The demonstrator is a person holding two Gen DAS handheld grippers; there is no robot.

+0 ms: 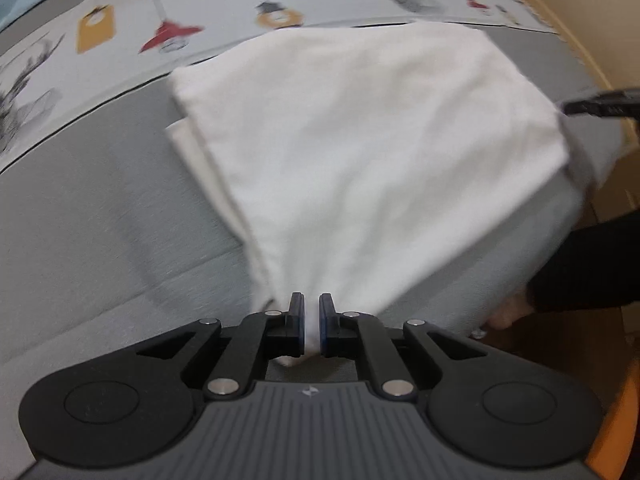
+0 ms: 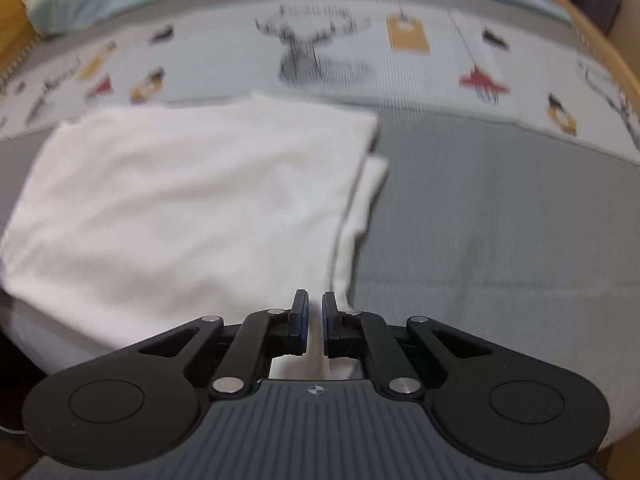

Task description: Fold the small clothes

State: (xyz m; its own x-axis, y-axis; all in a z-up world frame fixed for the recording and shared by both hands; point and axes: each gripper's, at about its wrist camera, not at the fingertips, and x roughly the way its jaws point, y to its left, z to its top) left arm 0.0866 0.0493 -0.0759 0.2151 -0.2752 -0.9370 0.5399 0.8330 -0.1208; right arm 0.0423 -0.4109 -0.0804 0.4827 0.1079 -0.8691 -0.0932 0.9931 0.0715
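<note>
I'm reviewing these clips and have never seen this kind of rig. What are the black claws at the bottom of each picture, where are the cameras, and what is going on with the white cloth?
No robot here: a person holds a two-finger gripper in each hand, each with a fisheye camera looking along its fingers. One picture is from the left gripper, the other from the right gripper. A white garment, partly folded, lies on a grey bed beside a printed cloth. Both grippers are shut, each pinching a near corner of the garment. A dark sleeve shows at the left view's right edge.
</note>
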